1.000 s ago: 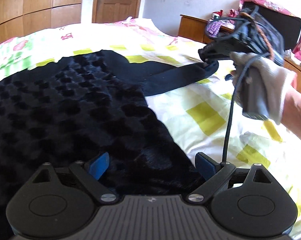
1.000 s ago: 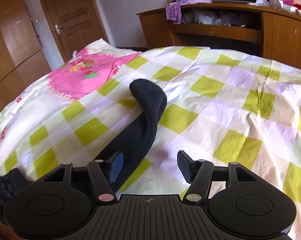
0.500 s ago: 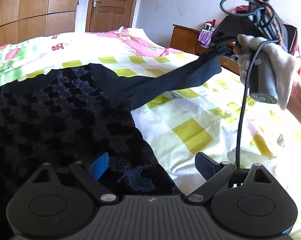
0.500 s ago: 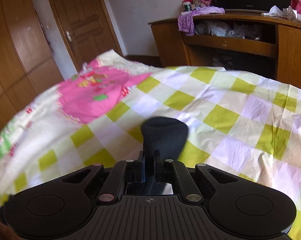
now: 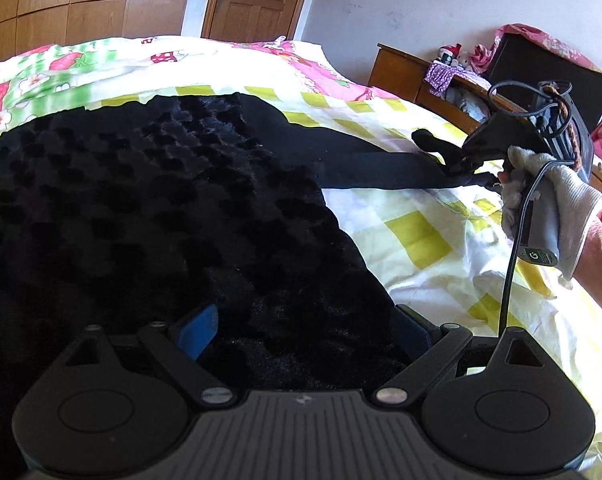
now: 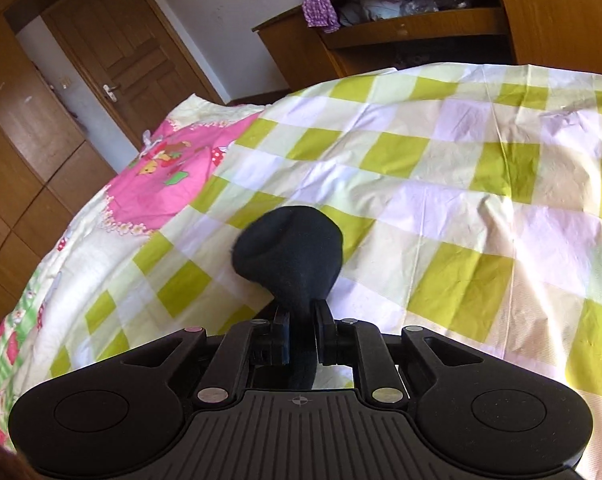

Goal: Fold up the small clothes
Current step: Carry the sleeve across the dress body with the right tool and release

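Since a second ago, the right gripper [image 6: 301,334] has clamped the sleeve [image 5: 381,170] near its cuff [image 6: 291,246] and lifted it off the bedsheet [image 6: 441,200]; its jaws are now easing apart slightly, cloth still pinched between them. Across the bed lies the black fleece top [image 5: 141,208]. Over its near edge sits the left gripper [image 5: 307,330], jaws wide, holding nothing.

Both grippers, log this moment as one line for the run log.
left gripper: open over black garment | right gripper: jaws opening, sleeve between pads | bedsheet: beneath
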{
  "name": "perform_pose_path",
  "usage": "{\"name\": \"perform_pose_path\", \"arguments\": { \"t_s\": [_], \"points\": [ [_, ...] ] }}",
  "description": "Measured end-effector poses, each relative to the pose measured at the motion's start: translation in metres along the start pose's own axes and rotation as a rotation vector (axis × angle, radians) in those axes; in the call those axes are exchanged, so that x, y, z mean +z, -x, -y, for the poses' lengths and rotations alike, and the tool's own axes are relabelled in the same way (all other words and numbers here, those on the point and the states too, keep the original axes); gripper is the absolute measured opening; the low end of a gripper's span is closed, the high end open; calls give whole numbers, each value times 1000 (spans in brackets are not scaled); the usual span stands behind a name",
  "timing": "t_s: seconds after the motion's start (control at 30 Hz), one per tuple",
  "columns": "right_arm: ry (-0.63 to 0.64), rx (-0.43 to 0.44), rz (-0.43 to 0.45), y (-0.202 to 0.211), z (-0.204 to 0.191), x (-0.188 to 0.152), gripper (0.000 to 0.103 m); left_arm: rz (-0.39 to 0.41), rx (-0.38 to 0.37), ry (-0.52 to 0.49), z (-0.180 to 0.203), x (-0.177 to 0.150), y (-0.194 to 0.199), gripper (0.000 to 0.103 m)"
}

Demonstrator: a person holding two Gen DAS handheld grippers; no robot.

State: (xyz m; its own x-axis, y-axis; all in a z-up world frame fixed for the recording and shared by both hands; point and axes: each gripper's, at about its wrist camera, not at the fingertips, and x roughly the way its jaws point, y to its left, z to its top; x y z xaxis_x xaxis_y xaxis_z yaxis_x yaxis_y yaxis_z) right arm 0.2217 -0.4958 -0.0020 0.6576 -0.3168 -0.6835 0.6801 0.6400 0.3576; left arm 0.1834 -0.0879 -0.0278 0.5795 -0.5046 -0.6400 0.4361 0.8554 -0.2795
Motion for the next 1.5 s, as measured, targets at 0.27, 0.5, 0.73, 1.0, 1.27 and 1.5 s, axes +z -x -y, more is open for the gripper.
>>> {"name": "perform_pose_path", "arguments": {
  "t_s": [0.27, 0.5, 0.73, 1.0, 1.27, 1.5],
  "points": [
    [305, -254, 72, -29, -37, 2, 44, 8, -25, 11, -8, -4, -2, 103],
    [266, -193, 76, -11, -49, 11, 7, 27, -34, 16, -13, -1, 9, 103],
    [341, 277, 159, 76, -172, -1, 7, 117, 36, 98, -46, 11, 52, 103],
    [839, 570, -162, 71, -290, -190, 11, 124, 210, 154, -100, -11, 73, 103],
    [1092, 518, -171, 64, -290, -257, 19, 102, 184, 199, -131, -13, 68, 103],
    [1209, 501, -82, 78, -306, -279, 7, 116, 198, 196, -129, -14, 67, 103]
  ]
}}
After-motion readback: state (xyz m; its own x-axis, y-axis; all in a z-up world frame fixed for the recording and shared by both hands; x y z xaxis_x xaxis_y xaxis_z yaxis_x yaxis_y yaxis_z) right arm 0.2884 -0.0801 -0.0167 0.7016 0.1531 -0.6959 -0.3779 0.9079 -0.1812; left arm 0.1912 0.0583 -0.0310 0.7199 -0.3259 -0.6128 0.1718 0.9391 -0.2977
